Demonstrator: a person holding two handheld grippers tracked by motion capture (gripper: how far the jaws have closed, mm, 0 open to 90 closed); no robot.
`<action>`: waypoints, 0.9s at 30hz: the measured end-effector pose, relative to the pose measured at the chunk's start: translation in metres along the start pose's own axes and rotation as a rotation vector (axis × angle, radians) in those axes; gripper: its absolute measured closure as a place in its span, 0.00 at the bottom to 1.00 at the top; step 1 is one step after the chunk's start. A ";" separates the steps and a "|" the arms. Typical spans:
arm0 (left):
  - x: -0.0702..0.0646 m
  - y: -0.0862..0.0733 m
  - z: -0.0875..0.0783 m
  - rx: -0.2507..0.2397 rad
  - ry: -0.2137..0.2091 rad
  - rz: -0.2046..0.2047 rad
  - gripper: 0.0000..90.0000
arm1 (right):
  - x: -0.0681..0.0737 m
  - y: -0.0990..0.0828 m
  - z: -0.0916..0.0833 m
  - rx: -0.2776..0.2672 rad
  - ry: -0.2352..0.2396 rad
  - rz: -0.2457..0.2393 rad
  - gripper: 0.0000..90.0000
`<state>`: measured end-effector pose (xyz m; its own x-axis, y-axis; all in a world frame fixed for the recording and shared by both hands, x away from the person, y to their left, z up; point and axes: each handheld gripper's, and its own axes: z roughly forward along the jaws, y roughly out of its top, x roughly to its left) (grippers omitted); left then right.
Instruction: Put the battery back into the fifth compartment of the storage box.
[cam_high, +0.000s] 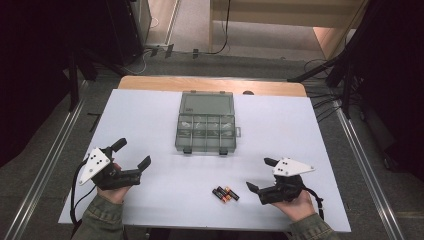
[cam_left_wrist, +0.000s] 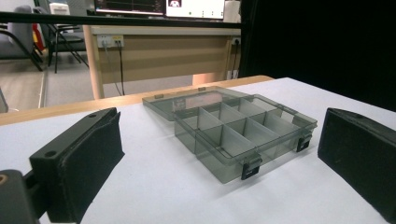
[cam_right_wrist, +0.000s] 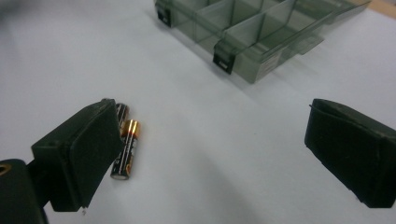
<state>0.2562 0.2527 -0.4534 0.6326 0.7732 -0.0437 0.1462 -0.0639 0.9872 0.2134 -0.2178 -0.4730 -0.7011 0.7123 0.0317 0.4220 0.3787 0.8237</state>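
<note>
Lying on the bench (cam_high: 150, 115) just in front of the open organizer box (cam_high: 205, 122), three batteries (cam_high: 225, 193), it seems, are seen. Both grippers' fingers are held apart, empty. Batteries could be rolled away if nudged sideways.

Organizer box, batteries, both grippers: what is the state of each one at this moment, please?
Organizer box: open, lid laid flat behind it, compartments look empty.
Batteries: lying side by side on the table, outside the box, not held.
Left gripper: open, fingers apart, holding nothing.
Right gripper: open, holding nothing, just right of the batteries.
</note>
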 end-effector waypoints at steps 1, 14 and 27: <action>0.000 0.000 0.000 0.000 0.000 0.000 0.00 | 0.001 0.001 0.002 0.016 0.002 -0.008 0.05; 0.000 0.000 0.000 -0.002 -0.003 -0.002 0.00 | 0.018 0.017 0.023 0.230 -0.005 -0.069 0.06; 0.000 0.000 0.000 -0.001 -0.010 -0.011 0.00 | 0.028 0.029 0.043 0.389 0.033 -0.105 0.09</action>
<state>0.2567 0.2526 -0.4536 0.6387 0.7674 -0.0564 0.1524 -0.0543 0.9868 0.2305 -0.1611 -0.4725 -0.7674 0.6409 -0.0176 0.5289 0.6484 0.5476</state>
